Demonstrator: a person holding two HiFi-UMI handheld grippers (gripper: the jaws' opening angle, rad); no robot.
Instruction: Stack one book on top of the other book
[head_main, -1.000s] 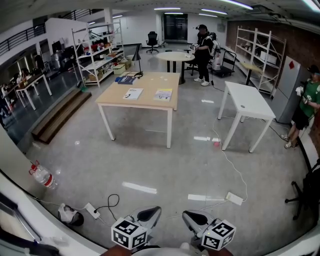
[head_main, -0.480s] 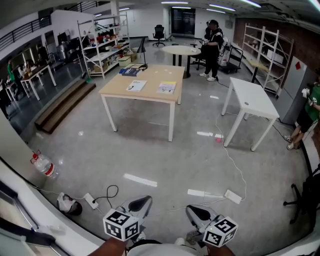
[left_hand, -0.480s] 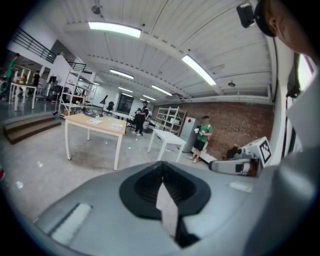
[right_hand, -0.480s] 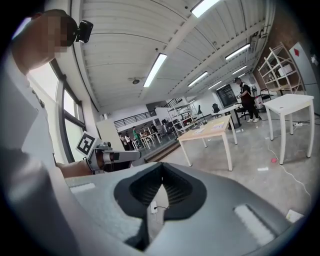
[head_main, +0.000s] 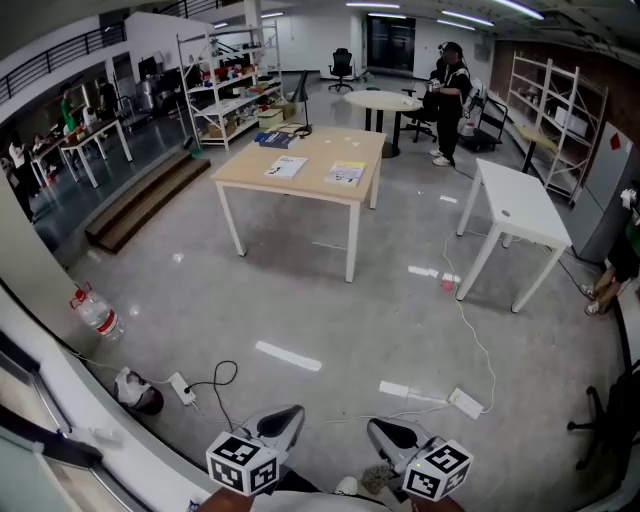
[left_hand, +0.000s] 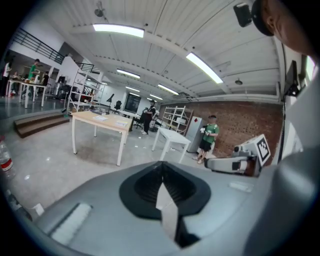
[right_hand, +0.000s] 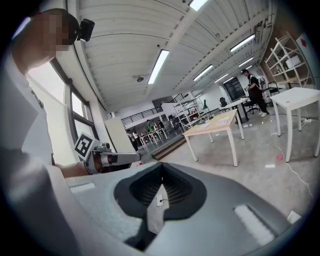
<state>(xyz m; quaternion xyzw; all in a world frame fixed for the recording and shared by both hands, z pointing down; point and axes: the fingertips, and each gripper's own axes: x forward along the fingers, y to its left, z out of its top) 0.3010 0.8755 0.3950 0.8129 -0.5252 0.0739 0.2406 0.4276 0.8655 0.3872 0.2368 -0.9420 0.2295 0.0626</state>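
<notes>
In the head view, a white book (head_main: 287, 166) and a yellowish book (head_main: 347, 172) lie apart near the wooden table's (head_main: 300, 190) near edge, well away from both grippers, and a shelf rack (head_main: 225, 75) holds boxes (head_main: 268, 117). In the left gripper view, the left gripper (head_main: 290, 418) has its jaws pressed together and empty. In the right gripper view, the right gripper (head_main: 378, 430) is likewise closed on nothing.

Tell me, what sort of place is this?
Probably a workshop or lab hall: stocked metal shelves, plain work tables on a polished floor, and a power strip with its cable trailing.
</notes>
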